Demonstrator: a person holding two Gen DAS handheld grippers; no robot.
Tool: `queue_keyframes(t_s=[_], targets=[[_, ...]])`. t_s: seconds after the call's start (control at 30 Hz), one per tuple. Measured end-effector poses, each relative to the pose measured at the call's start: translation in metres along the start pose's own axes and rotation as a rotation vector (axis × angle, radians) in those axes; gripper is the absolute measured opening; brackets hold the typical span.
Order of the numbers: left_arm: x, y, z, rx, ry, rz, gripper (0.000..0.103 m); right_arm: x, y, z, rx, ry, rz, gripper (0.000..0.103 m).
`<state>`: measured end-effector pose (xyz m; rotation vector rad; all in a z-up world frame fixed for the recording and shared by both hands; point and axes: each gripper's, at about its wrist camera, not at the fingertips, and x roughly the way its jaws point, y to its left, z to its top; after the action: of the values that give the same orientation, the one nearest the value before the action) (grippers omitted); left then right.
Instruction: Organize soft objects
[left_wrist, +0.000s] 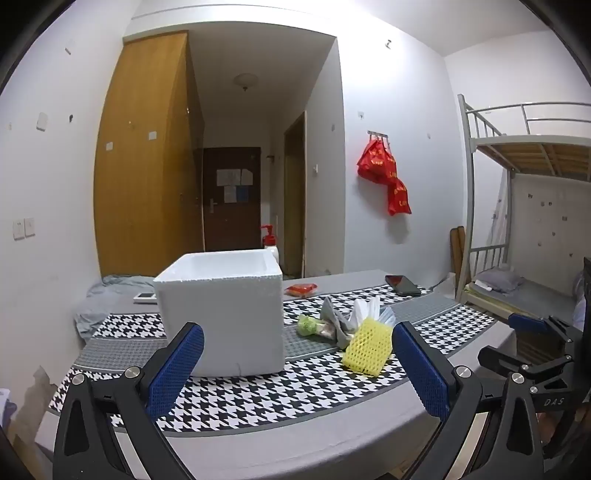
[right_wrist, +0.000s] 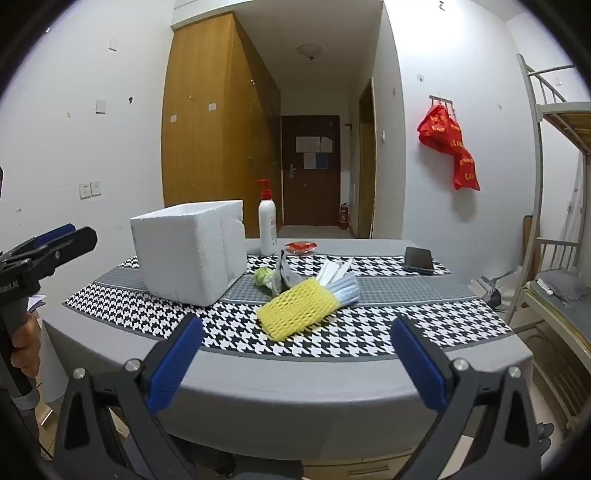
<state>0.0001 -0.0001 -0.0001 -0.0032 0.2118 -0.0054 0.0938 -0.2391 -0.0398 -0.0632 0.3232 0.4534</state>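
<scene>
Yellow foam net sleeve (right_wrist: 298, 308) lies on the houndstooth table runner (right_wrist: 229, 325) ahead of the right gripper (right_wrist: 295, 363), whose jaws stand wide apart and hold nothing. Its long axis runs from near-left to far-right, the far end touching a face mask (right_wrist: 345, 286). The left gripper (left_wrist: 297, 369) is likewise spread and empty, facing the white foam box (left_wrist: 221, 314). Beyond the sleeve lie a grey cloth (right_wrist: 282, 273) and a green item (right_wrist: 263, 276), bunched together just right of the box.

Bright even indoor light, soft shadows, sharp centre, heavy fisheye bend w/ dark vignette corners.
</scene>
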Motion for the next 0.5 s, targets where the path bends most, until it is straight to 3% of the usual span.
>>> queue_keyframes(t_s=[0.17,0.5], targets=[[0.003,-0.002,0.001,0.004,0.033,-0.003,0.102,-0.001,-0.001,0.001,0.008,-0.005,-0.006,0.103],[-0.001,0.003,-0.001,-0.022,0.007,0.007,0.102,0.001,0.002,0.004,0.001,-0.009,-0.001,0.103]])
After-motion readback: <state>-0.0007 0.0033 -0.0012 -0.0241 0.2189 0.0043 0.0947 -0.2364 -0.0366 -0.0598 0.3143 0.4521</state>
